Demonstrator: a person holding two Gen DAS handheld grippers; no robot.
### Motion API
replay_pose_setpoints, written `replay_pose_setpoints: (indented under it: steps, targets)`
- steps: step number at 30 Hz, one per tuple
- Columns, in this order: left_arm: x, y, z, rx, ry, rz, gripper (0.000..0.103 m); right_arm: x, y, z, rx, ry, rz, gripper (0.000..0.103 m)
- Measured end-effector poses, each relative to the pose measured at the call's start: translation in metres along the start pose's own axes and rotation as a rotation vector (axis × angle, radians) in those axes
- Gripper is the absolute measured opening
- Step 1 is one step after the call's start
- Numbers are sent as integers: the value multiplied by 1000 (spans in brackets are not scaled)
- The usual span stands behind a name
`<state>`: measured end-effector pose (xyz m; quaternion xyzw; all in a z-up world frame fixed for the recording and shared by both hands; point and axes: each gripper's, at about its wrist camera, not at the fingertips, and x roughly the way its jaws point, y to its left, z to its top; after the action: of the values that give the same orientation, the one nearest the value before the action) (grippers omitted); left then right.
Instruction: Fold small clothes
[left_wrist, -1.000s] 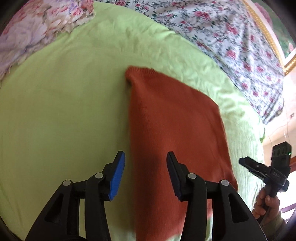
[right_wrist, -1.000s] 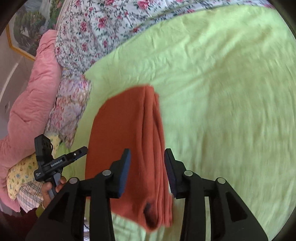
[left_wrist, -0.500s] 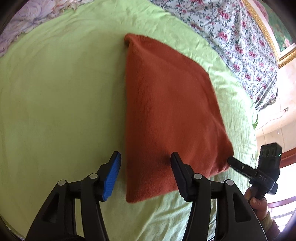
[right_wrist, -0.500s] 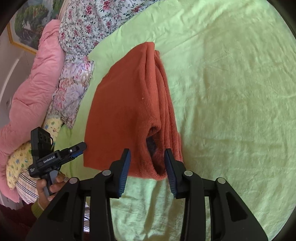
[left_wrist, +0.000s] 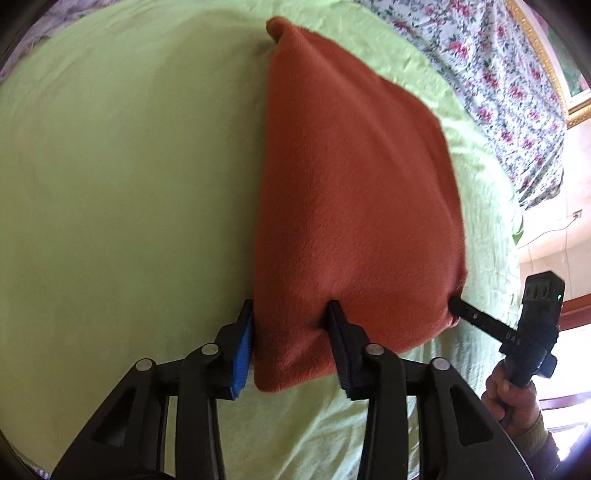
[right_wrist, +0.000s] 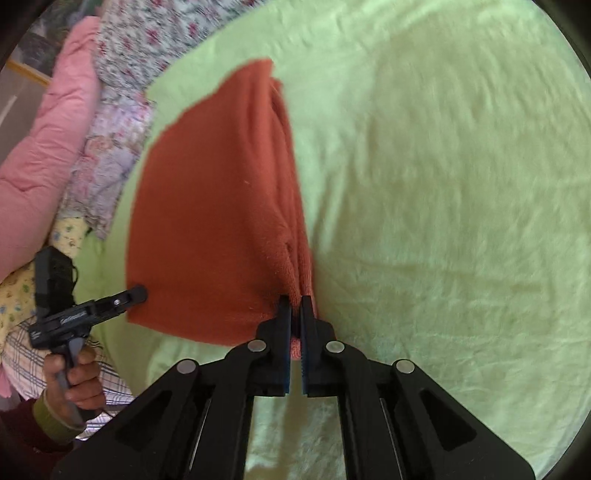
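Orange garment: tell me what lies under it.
The orange garment lies flat on the light green sheet, which shows all around it. Its own folded layers show along one edge; anything else beneath is covered.

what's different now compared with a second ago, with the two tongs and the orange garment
Both tongs came down to the near edge of the folded orange garment. The right tongs shut on its near right corner; the left tongs now straddle the near left corner, jaws closing around it. The garment stayed folded in place on the green sheet.
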<state>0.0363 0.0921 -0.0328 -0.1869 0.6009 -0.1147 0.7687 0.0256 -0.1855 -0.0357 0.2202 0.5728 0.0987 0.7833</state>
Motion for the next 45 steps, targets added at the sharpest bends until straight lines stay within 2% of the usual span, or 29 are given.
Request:
replay_pose_setpoints:
  steps: [4,7,11,14,18,23,27,29,31,34,40,45]
  targets:
    - [-2,-3,-4,30,2,20,42,-1,4,0,3,-3,-14,6]
    - [-10,-3,-4,47,5,27,42,-11,8,1,6,-5,-20,11]
    - [-34,0,-7,68,-26,24,41,-38,11,-2,1,-60,-32,13]
    - [-51,-4,-1,87,-66,-5,41,-55,22,2,-16,-121,-15,13]
    - [-61,-20,18,121,-122,-67,41,-59,41,16,-47,-177,25,13]
    - [-50,-39,42,169,-142,-59,41,-28,56,39,-62,-146,44,13]
    - [-38,-42,60,163,-134,-73,41,-11,60,52,-71,-119,64,13]
    - [-22,-42,68,163,-110,-60,41,0,60,58,-79,-101,62,13]
    - [-7,-37,71,156,-77,-14,35,11,53,61,-74,-79,15,13]
    - [7,-33,70,164,-66,12,28,22,36,62,-35,-55,21,12]
    - [2,-35,68,185,-70,8,29,25,33,63,-37,-50,22,12]
    - [-17,-32,49,180,-74,-24,29,9,35,58,-34,-60,27,13]
